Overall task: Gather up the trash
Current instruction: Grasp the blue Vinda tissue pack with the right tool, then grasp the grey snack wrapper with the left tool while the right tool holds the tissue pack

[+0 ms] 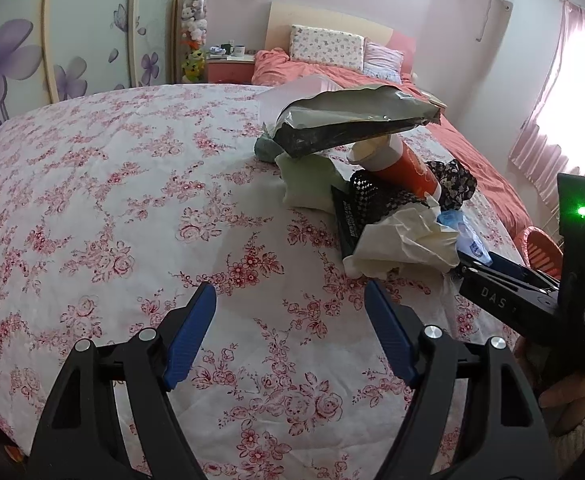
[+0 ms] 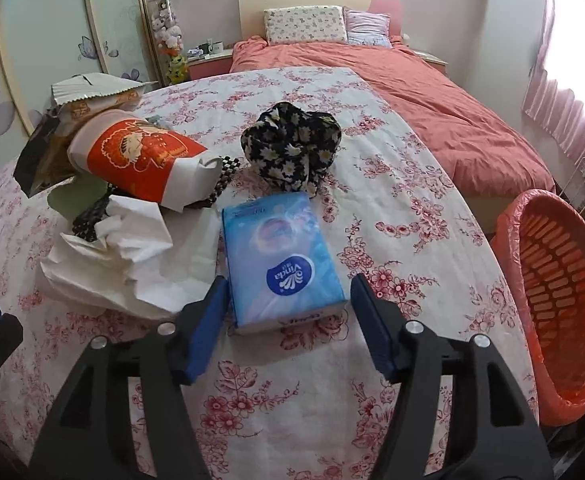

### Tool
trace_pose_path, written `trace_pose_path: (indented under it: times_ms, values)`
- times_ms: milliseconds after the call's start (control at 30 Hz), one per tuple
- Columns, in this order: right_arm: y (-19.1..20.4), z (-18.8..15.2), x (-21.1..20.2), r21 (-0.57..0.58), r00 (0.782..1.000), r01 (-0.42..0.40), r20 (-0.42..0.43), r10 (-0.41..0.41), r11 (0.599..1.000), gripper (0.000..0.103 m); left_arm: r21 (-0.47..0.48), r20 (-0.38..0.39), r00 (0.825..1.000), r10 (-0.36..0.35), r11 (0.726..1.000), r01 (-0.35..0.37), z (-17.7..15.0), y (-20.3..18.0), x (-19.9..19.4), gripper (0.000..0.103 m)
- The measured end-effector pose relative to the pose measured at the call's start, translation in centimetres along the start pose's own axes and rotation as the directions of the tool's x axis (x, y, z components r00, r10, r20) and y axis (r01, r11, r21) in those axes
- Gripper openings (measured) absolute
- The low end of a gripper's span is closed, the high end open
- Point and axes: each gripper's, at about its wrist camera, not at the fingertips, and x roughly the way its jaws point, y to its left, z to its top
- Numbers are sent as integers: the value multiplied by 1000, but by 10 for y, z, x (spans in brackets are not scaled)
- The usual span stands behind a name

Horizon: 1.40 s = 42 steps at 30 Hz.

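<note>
Left tool [image 1: 290, 308] hangs over the table [image 1: 92, 200] with its blue fingers [image 1: 190, 332] wide apart and nothing between them. Ahead and to its right lies the trash pile: a foil bag [image 1: 352, 120] propped on top, a green wad [image 1: 312, 184] under it, an orange cup [image 1: 408, 168] tipped on its side, and crumpled paper [image 1: 404, 244] nearest the tool.

Right tool [image 2: 288, 312] is also spread open, one finger on each side of the near end of a blue tissue pack [image 2: 280, 256]; whether the pads touch it I cannot tell. In the right wrist view the paper [image 2: 112, 256] lies just left of the pack, with the cup [image 2: 140, 160] behind it resting on a black-and-white checked thing [image 2: 224, 176]. A daisy-print cloth [image 2: 292, 152] sits beyond the pack. Off the table's right edge stands an orange bin [image 2: 552, 264] lined with a bag. A pink bed [image 2: 412, 96] lies behind.
</note>
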Motion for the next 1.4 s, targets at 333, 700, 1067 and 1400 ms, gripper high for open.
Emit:
trace_pose_path:
  times_ms: [333, 700, 1067, 1400]
  values:
    - [1, 4, 3, -16, 1000, 6, -1, -6, 1000, 56, -9, -1, 1000, -3, 1000, 3, -1, 0, 0, 76]
    - [-23, -10, -21, 25, 999, 12, 50, -13, 1000, 53, -20, 12, 1000, -6, 1000, 6, 4, -1, -2, 77]
    - [-49, -14, -39, 71, 997, 28, 76, -33, 997, 53, -26, 114, 993, 18, 1000, -15, 45, -10, -13, 89]
    - [-52, -16, -40, 77, 997, 30, 75, -36, 997, 53, -27, 127, 992, 27, 999, -24, 99, -49, 4, 98]
